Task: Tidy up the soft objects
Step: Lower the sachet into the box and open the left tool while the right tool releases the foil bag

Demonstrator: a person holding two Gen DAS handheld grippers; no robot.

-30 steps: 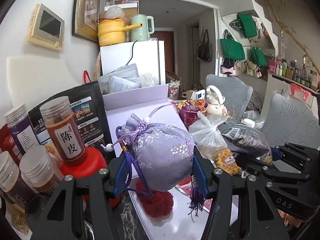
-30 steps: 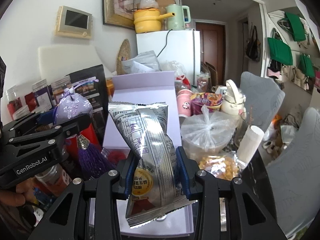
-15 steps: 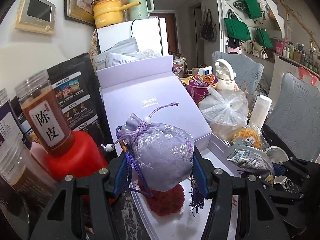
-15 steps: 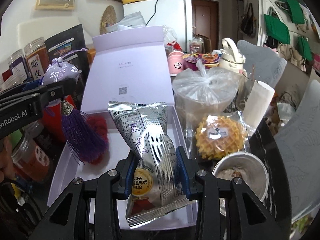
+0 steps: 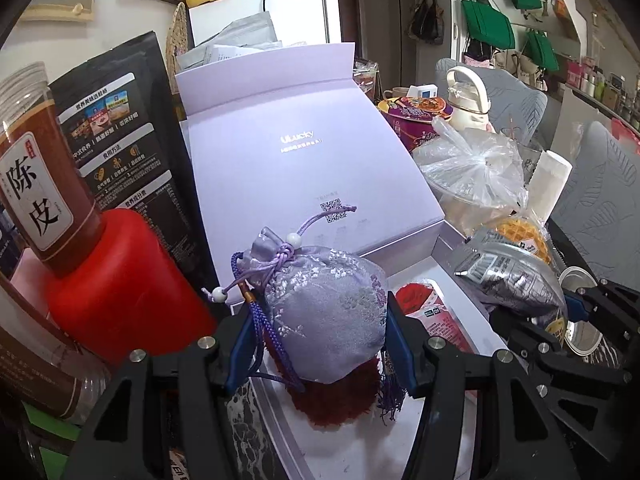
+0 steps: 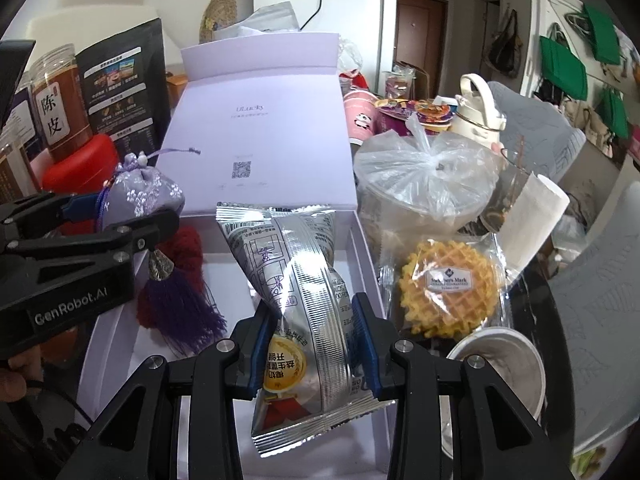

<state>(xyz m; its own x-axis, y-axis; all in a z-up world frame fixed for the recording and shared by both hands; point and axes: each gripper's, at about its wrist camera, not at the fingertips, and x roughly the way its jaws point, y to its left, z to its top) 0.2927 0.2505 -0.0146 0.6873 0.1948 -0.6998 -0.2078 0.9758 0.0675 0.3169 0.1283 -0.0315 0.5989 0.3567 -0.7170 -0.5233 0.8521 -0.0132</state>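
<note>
Left wrist view. Item one: left tongs (image 5: 318, 334), blue pads pressed on either side of a lilac brocade pouch (image 5: 326, 312), part-closed to the pouch's width. Pouch drawn shut by a knotted cord with white beads; a purple tassel (image 5: 390, 394) hangs below it. Held over the near-left corner of the open lilac box (image 5: 460, 320), white inside, its lid (image 5: 304, 152) standing back on the hinge. A dark red fluffy piece (image 5: 340, 400) lies in the box just under the pouch; a red packet (image 5: 436, 316) lies flat further in.

Left of the box: a red container (image 5: 116, 280) with a clear amber jar (image 5: 40, 176) standing on it, and a black printed bag (image 5: 120, 136) behind.

Right wrist view. Item two: right tongs (image 6: 310, 350), pads clamped on the lower half of a silver foil snack packet (image 6: 298, 300), closed to the packet's pinched width. Packet upright, top edge toward the lid, held above the box's right half. The left tongs show here at the left edge with pouch (image 6: 142, 194) and tassel (image 6: 176, 304) dangling into the box beside the red piece.

On the desk (image 6: 532, 304) right of the box: a wrapped waffle (image 6: 450, 288), touching the box wall or just beside it, cannot tell; a knotted clear plastic bag (image 6: 420, 176) behind it; a round tub (image 6: 504, 364) near the front; a cream bottle (image 6: 480, 108) further back.
</note>
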